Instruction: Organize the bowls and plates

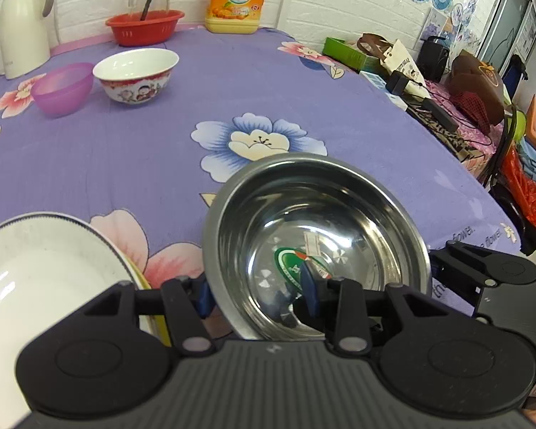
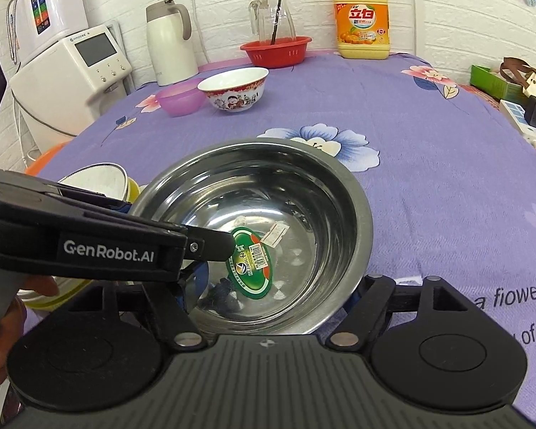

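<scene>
A steel bowl with a green sticker inside hangs just over the purple flowered tablecloth. My left gripper is shut on its near wall, one blue pad outside and the other inside. In the right wrist view the left gripper reaches in from the left. My right gripper spans the bowl's near side, with a pad against the outer wall on each side. A white plate lies on a yellow one just left of the bowl. A painted ceramic bowl and a purple bowl stand far back.
Along the back wall stand a red basket with a glass jug, a white kettle and a yellow detergent bottle. Boxes, bags and cables crowd the right edge. White appliances stand beyond the left edge. A hand shows at lower left.
</scene>
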`<state>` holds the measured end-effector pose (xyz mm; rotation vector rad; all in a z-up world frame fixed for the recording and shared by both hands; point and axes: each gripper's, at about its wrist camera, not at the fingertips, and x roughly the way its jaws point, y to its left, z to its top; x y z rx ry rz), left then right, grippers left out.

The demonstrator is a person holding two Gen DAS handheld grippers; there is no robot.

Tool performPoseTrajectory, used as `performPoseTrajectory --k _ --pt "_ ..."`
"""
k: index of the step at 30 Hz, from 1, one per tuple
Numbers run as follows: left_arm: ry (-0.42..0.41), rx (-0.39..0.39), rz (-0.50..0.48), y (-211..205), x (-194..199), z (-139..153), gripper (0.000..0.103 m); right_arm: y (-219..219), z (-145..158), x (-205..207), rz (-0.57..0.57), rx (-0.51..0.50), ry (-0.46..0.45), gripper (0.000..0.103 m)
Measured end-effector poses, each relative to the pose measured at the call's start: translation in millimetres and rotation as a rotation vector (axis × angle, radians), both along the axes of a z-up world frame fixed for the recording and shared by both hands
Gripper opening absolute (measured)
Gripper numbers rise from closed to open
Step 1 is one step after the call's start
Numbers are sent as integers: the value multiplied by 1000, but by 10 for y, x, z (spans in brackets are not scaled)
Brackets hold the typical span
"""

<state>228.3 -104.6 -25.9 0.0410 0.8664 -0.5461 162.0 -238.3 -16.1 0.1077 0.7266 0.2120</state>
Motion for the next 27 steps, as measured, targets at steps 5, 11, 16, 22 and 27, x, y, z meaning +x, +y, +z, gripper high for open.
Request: performPoseTrajectory --k 5,11,16,22,27 --pt "-17 5 32 -50 124 -15 35 -31 -31 98 -6 11 -7 103" --pt "-46 26 4 -90 101 -40 44 -60 -41 91 13 9 -5 103" --pt "-40 -17 15 -62 138 3 71 -175 36 10 -15 26 -9 103" --pt "-107 -46 102 225 285 335 78 -365 325 -66 -80 49 -114 103" --pt "-124 -78 206 579 562 539 79 -420 531 253 -61 84 -119 103"
